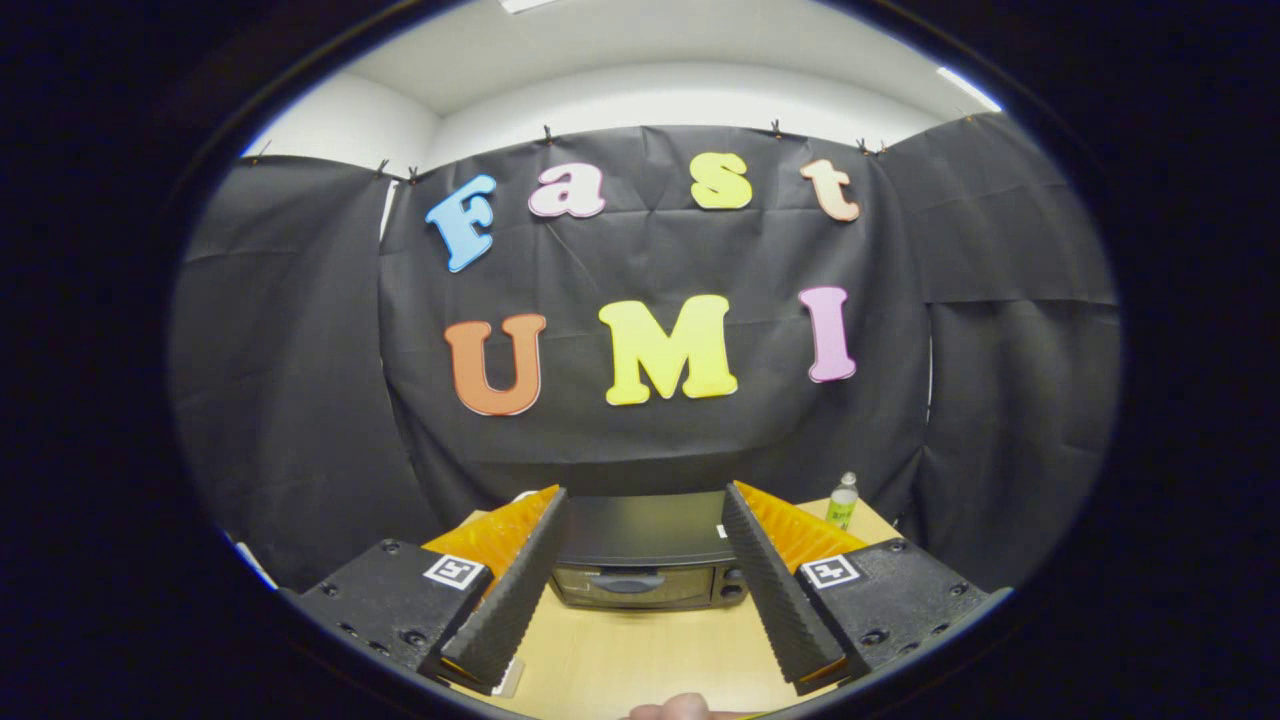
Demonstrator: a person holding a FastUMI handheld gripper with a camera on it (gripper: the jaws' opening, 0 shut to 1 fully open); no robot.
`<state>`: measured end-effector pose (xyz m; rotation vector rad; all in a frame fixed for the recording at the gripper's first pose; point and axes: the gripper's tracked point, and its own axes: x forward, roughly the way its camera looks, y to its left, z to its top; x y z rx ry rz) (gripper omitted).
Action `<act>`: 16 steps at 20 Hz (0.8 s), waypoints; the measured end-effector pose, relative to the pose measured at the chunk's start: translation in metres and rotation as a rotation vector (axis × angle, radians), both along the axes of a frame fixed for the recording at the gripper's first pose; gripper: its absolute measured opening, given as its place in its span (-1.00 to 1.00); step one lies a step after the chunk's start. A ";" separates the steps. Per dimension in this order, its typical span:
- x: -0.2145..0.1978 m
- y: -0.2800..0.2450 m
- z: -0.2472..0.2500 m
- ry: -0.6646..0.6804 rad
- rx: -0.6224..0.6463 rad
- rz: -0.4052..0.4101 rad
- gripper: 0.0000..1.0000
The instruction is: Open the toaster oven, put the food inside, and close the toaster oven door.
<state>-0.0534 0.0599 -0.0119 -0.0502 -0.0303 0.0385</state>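
Gripper view, looking forward along the tongs (645, 510): the two fingers are standing spread wide apart, gripping nothing, their ribbed black pads (510, 590) facing each other across an open gap. Orange backing is showing behind each pad, and each black finger base is carrying a small square black-and-white marker (457, 571) on its upper face.

Just beyond the fingertips, and framed between them, the toaster oven (645, 560) is sitting on the pale wooden worktop (640, 655). It is a dark, boxy appliance, seen from slightly above, so that its flat top and its front are both showing. Its glass door (625, 587) is lying shut against the body, with a horizontal handle running across the upper part of the door. Two round knobs (735, 582) are sitting one above the other beside the door, on the side of the right finger. The tongs are hanging apart from the oven, touching neither door nor handle.

Behind the right finger, near the far corner of the worktop, a small bottle (842, 503) with a green label and a pale cap is standing upright. Nearest the camera, below the fingers, part of a person's finger (675, 708) is showing at the worktop's near edge. Black cloth is hanging behind the worktop as the booth's wall.
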 end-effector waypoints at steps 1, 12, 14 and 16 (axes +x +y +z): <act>0.002 0.000 -0.002 0.005 0.002 0.003 1.00; 0.012 -0.001 0.000 0.011 -0.002 0.011 1.00; 0.012 -0.006 0.004 0.001 -0.008 -0.002 0.99; 0.012 -0.005 0.004 0.001 -0.008 0.000 0.99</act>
